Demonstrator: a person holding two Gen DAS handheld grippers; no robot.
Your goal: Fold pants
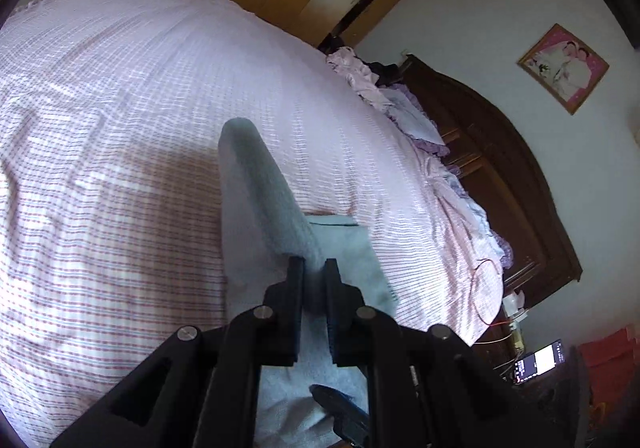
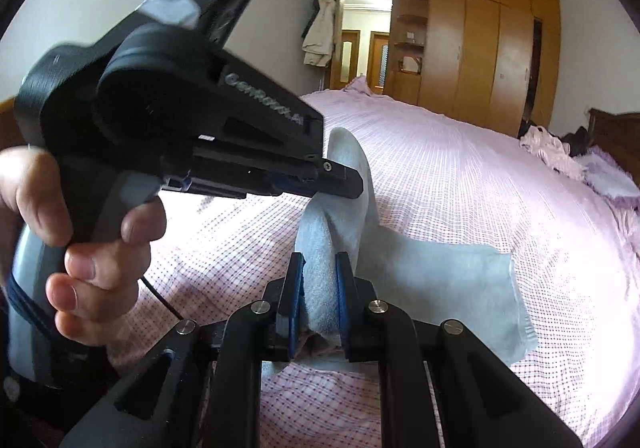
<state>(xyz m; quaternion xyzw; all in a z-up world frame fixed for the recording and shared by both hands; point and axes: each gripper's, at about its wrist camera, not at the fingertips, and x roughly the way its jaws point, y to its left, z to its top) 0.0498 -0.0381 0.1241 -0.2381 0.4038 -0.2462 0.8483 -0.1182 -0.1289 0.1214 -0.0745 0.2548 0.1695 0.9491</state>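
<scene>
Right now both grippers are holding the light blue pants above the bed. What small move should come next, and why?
Probably carry both grippers forward together and lower the raised edge onto the part lying flat. The left gripper and right gripper are each shut on a bunched fold of the pants, lifted off the checked bedsheet, while the rest of the fabric lies spread ahead.
</scene>
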